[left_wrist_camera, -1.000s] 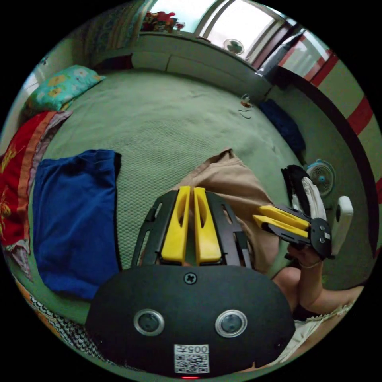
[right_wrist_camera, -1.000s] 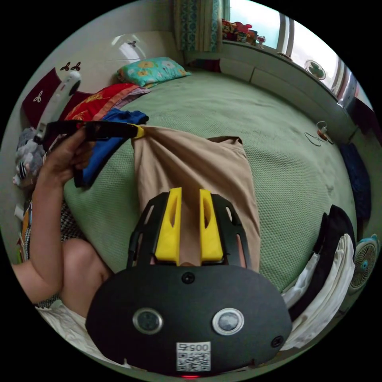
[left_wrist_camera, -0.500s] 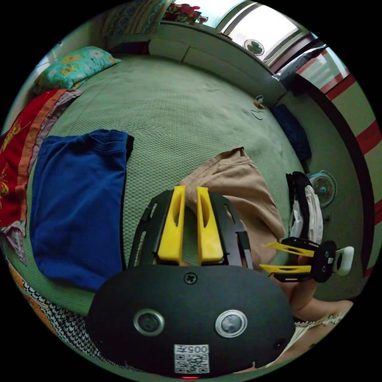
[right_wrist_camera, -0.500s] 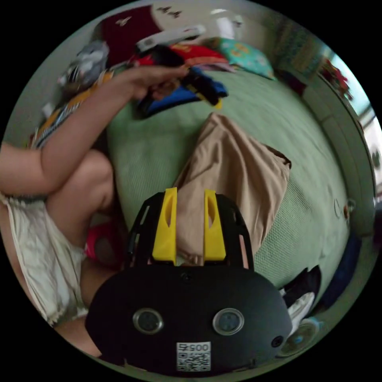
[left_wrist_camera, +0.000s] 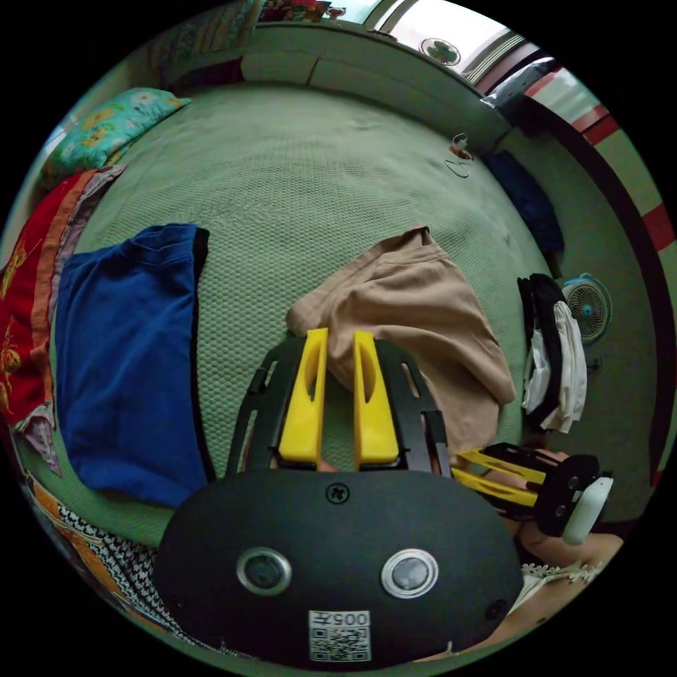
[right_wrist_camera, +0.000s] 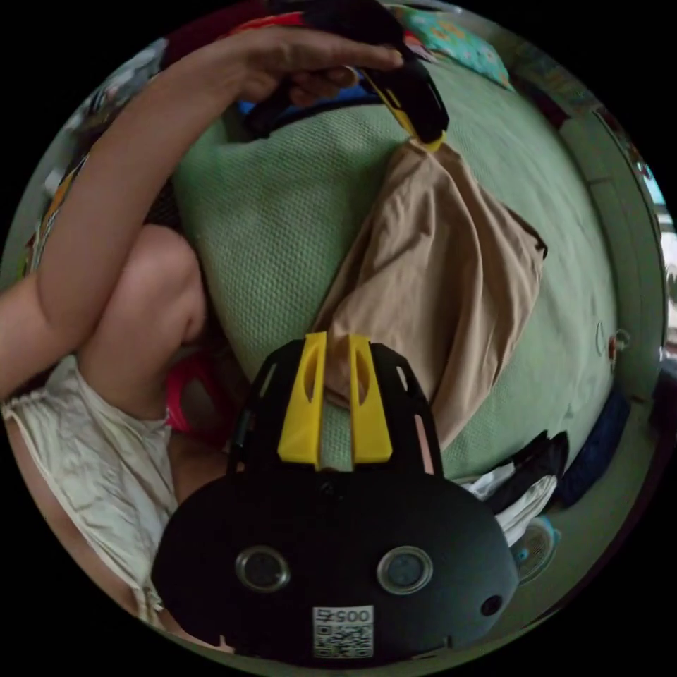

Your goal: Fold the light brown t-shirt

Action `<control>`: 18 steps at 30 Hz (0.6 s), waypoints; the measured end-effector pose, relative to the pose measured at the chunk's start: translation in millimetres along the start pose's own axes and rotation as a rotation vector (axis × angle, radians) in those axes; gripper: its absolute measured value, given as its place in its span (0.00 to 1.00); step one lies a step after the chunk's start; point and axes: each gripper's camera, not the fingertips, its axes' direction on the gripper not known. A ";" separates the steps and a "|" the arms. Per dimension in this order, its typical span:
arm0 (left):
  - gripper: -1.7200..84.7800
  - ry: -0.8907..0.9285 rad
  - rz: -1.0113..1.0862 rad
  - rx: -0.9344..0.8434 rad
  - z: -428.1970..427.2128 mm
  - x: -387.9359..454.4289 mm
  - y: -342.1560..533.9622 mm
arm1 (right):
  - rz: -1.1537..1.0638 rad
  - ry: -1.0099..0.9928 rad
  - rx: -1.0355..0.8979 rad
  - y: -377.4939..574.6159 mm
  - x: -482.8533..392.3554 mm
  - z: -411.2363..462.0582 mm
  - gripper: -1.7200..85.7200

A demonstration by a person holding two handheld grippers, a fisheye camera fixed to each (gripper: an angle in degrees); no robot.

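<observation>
The light brown t-shirt lies folded into a narrow, rumpled shape on the green bed. My left gripper stands slightly open, with the shirt's near corner between its jaw tips. In the right gripper view that gripper, held by a hand, sits over the pointed far corner of the shirt. My right gripper has a narrow gap, and the shirt's near edge lies between its tips. In the left gripper view it shows low at the bed's edge.
A folded blue garment lies left of the shirt, beside a red blanket and a floral pillow. A black and white clothes pile hangs over the bed's edge near a small fan. The person's knee is close.
The left gripper, shut on a raised shirt corner a second ago, has opened and the shirt now lies on the bed. The right jaws widened, then narrowed around the shirt's edge.
</observation>
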 end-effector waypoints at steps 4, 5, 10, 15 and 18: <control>0.10 0.006 -0.009 -0.024 6.8 0.4 -3.5 | 0.047 -0.014 -0.065 -13.0 8.6 14.7 0.03; 0.09 0.009 -0.012 -0.036 9.4 0.2 -4.7 | 0.051 -0.010 -0.069 -14.0 10.0 16.0 0.02; 0.04 -0.013 -0.044 -0.052 14.7 1.3 -8.5 | 0.041 -0.066 -0.009 -6.6 23.2 5.4 0.00; 0.02 -0.040 -0.046 -0.009 12.9 7.8 -8.8 | 0.050 -0.131 0.102 8.3 34.1 -15.4 0.01; 0.02 -0.038 -0.057 0.013 12.4 9.0 -8.7 | 0.053 -0.178 0.116 7.0 35.1 -16.9 0.01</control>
